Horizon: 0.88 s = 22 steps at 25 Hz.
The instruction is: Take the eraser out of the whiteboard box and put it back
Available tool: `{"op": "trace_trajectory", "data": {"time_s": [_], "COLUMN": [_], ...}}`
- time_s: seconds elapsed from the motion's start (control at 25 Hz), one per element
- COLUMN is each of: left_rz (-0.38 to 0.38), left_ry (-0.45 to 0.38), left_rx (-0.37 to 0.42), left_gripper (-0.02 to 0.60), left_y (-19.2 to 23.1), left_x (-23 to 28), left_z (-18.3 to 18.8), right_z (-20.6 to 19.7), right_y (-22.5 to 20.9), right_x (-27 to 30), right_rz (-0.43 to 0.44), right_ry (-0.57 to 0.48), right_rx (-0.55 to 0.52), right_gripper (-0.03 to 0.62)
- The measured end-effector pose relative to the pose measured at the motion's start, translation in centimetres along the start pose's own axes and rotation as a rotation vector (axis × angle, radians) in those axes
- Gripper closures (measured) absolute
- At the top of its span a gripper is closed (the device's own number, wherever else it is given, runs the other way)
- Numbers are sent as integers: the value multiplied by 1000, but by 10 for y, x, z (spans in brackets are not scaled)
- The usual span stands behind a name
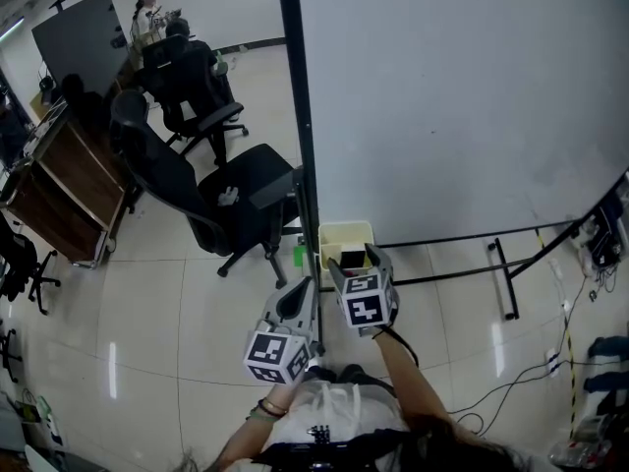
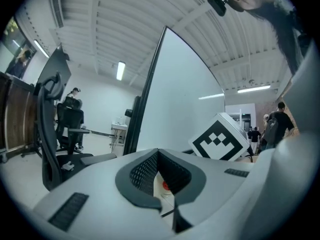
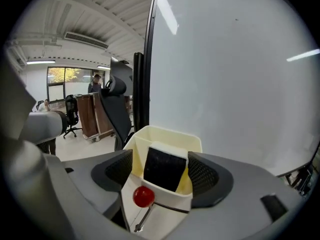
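A cream whiteboard box (image 1: 346,231) hangs at the board's lower left corner. The eraser (image 3: 165,169), black-faced with a white back, stands upright inside the box (image 3: 170,136). My right gripper (image 3: 162,178) is open, its jaws on either side of the box's front; the pads stand clear of the eraser. In the head view this right gripper (image 1: 356,264) reaches the box from below, with the dark eraser (image 1: 351,260) between its tips. My left gripper (image 1: 303,288) hangs to the left, beside the board's post. Its jaws (image 2: 160,176) are shut on nothing.
The whiteboard (image 1: 442,96) fills the right, with its black post (image 1: 295,116) and stand foot (image 1: 506,278). A red knob on a thin stalk (image 3: 143,196) sits at the box's front. Black office chairs (image 1: 236,195) stand left. Cables (image 1: 565,352) lie on the floor at right.
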<state>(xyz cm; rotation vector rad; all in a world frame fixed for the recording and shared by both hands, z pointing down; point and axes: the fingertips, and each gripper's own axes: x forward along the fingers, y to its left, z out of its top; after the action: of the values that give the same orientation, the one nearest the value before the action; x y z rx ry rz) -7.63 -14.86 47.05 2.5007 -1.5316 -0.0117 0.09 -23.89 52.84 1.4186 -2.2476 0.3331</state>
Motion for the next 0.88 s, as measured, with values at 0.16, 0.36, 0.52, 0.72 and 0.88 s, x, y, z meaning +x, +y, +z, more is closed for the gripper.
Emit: {"op": "trace_trajectory", "data": {"time_s": [0.16, 0.36, 0.52, 0.72, 0.88], "left_rz": [5, -8, -29, -49, -42], "left_ry": [-10, -9, -3, -3, 0], "left_rx": [-8, -15, -19, -12, -9], "left_gripper": [595, 595, 595, 595, 595], "left_y": [1, -2, -8, -15, -13], "left_x": [-4, -2, 3, 7, 6], "left_z": [2, 2, 1, 1, 1], "right_z": [35, 58, 57, 52, 52], "right_y": [-10, -14, -20, -23, -22], "right_x": [-41, -91, -104, -105, -103], "right_rz": [-12, 12, -45, -39, -36], "right_ry": [-153, -255, -276, -275, -262], "right_rx": [35, 154, 150, 210, 188], "right_gripper": [272, 287, 366, 479, 479]}}
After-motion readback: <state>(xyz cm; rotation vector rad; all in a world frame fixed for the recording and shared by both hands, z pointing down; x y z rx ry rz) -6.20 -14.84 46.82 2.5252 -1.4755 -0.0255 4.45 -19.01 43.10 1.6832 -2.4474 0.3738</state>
